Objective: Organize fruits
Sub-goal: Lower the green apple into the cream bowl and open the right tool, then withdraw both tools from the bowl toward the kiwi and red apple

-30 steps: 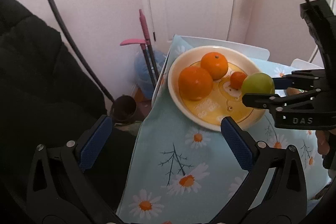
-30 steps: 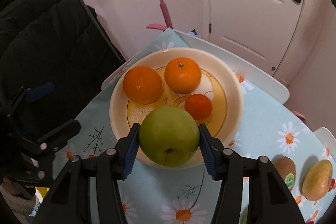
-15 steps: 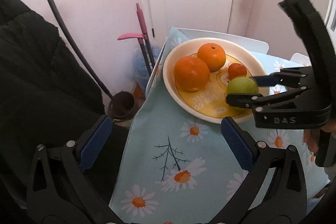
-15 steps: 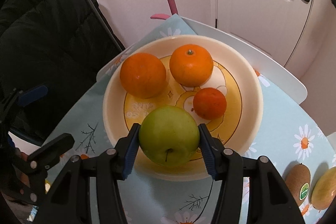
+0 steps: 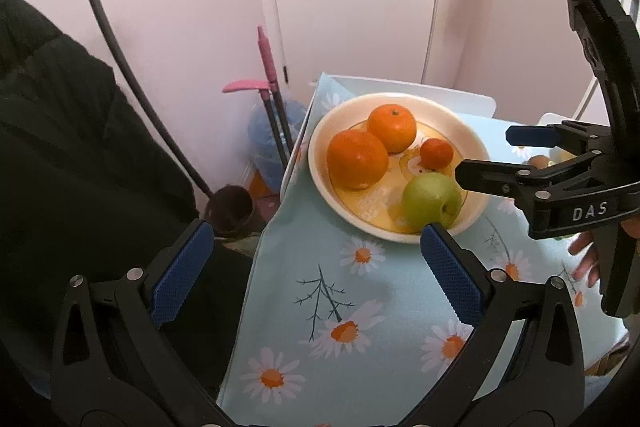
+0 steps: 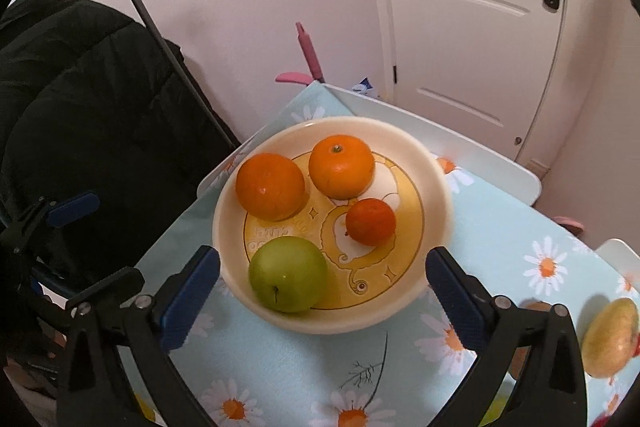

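A cream plate [image 6: 436,195] [image 5: 320,163] with a yellow picture stands on the daisy-print tablecloth. It holds two oranges [image 6: 270,187] [image 6: 342,165], a small mandarin [image 6: 370,221] and a green apple [image 6: 288,273] [image 5: 430,201]. The apple rests on the plate's near side. My right gripper [image 6: 322,257] [image 5: 496,155] hovers over the plate's near rim with its jaws opening wide. The apple sits low between the fingers, and neither pad touches it. My left gripper [image 5: 316,233] [image 6: 100,243] stands open and empty over the table's left edge, short of the plate.
A yellow fruit [image 6: 610,343] and a kiwi [image 6: 532,307], half hidden by my right finger, lie on the cloth at the right. A black jacket [image 6: 80,87] hangs left of the table. Pink-handled tools [image 5: 266,67] lean by the white door. A hand [image 5: 584,255] grips the right tool.
The right gripper opened and let go of the green apple, which now lies in the plate. It also drew back slightly. The left gripper stayed put.
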`<action>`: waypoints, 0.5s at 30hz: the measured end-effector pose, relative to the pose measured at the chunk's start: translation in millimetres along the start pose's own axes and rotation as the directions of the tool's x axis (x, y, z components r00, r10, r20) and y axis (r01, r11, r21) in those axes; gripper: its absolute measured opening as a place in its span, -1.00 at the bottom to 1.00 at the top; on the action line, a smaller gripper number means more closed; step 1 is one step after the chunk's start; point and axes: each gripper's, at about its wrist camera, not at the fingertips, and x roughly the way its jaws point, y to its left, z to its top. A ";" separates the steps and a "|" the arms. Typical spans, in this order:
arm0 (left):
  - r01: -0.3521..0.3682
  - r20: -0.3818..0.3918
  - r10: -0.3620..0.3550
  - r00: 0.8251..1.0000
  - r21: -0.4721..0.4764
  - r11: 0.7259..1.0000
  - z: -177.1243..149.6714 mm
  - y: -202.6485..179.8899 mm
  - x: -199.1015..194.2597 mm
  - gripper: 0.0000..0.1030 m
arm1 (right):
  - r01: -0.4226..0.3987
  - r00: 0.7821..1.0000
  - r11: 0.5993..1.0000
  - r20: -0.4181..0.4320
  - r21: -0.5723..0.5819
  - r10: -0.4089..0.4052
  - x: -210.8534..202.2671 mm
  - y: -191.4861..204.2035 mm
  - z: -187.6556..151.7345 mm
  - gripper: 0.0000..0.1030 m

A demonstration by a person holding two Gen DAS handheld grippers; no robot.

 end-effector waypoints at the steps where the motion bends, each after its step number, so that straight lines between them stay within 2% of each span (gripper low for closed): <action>1: 0.004 0.003 -0.004 1.000 0.003 1.000 1.6 -0.2 -1.8 1.00 | 0.002 1.000 1.000 0.002 0.003 -0.002 -5.5 -0.3 -1.2 0.99; 9: 0.063 0.041 -0.065 0.997 0.048 0.997 17.8 -5.5 -16.9 1.00 | 0.052 0.998 0.997 0.039 0.048 -0.054 -40.5 4.0 -5.2 0.99; 15: 0.129 0.045 -0.134 0.990 0.101 0.986 27.4 -15.9 -21.0 1.00 | 0.133 0.988 0.985 0.066 0.109 -0.140 -72.0 -1.6 -13.3 0.99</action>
